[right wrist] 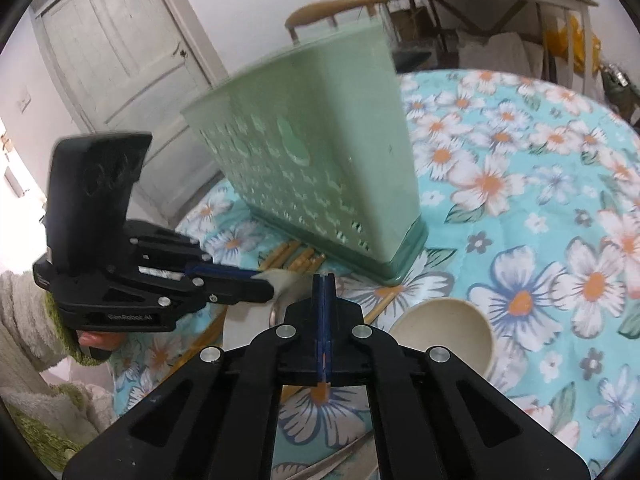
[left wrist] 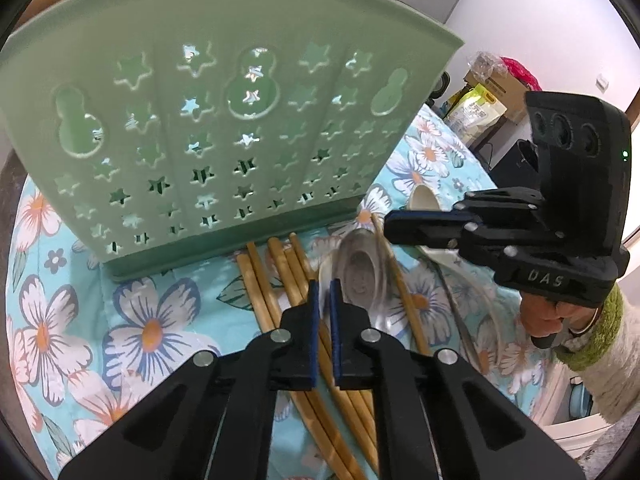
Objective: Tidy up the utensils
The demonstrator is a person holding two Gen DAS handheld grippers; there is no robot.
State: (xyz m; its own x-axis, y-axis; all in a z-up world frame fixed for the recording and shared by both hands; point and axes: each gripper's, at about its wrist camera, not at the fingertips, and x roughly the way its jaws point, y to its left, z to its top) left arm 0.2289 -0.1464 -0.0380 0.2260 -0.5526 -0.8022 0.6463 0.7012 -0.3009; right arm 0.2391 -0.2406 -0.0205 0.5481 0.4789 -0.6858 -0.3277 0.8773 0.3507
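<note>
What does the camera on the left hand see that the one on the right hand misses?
Only the left view shows the green holder's star-cut front face on, and the full spread of wooden chopsticks with a clear spoon across them. Only the right view shows a cream bowl, a white door and a chair. Both show the holder, the flowered tablecloth, some chopsticks and the opposite claw.

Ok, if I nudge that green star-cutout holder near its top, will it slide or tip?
Probably tips: the green holder stands tall on a narrow base and flares wider upward. It looks like thin perforated plastic, so likely light and easily shoved. The flowered cloth beneath may bunch, so push low.
</note>
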